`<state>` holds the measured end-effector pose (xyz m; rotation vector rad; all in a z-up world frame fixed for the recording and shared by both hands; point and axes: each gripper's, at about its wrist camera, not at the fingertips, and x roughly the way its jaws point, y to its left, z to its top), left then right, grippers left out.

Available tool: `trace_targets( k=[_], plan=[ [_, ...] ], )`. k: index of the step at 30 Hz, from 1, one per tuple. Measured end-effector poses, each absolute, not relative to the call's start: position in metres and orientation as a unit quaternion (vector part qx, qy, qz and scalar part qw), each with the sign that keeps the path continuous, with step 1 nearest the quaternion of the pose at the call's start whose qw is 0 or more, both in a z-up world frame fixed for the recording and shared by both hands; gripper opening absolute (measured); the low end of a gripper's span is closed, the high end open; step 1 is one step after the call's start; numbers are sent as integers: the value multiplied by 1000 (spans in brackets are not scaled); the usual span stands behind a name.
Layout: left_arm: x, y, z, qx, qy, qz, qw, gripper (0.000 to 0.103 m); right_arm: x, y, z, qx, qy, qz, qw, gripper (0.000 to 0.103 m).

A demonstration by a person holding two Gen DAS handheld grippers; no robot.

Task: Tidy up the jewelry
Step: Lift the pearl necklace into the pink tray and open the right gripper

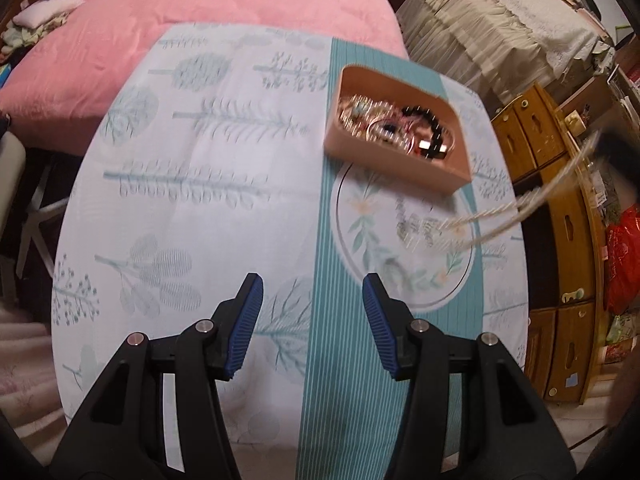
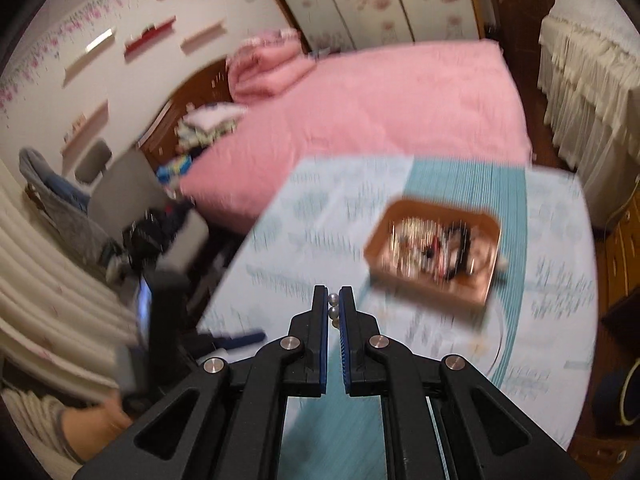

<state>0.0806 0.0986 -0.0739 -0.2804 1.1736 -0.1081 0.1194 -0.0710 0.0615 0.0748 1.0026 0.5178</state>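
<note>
jewelry (image 1: 394, 130) lies heaped in the pink tray (image 1: 400, 168) on your worktop (image 1: 200, 200), near its far right corner. your right gripper (image 2: 333, 308) has its jaws clenched on a beaded strand (image 2: 333, 311) above the cloth. your left gripper (image 1: 313, 320) hangs released, jaws apart with nothing between them.

Table (image 1: 192, 184), pale leaf-print cloth with teal stripe — pink tray (image 1: 400, 168) of jewelry at 1 o'clock; blurred chain (image 1: 416, 224) just below it.
</note>
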Motion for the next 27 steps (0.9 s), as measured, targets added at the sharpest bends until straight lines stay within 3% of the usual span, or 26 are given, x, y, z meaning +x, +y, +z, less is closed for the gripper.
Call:
trace_targets(
  k=[5,10,18,27],
  plan=[
    [102,98,-60,-125,540,-54,831,49,160,-74,125,40,414,236,878,5],
    [121,99,-56,-126,533,-56,835,49,202,-79,141,29,388,196,900,5],
    [141,101,-67,-123,542,-59,829,49,255,-106,93,46,425,122,896,5],
    [151,100,-88,-120,561,-61,817,49,257,-129,45,53,446,90,889,5]
  ],
)
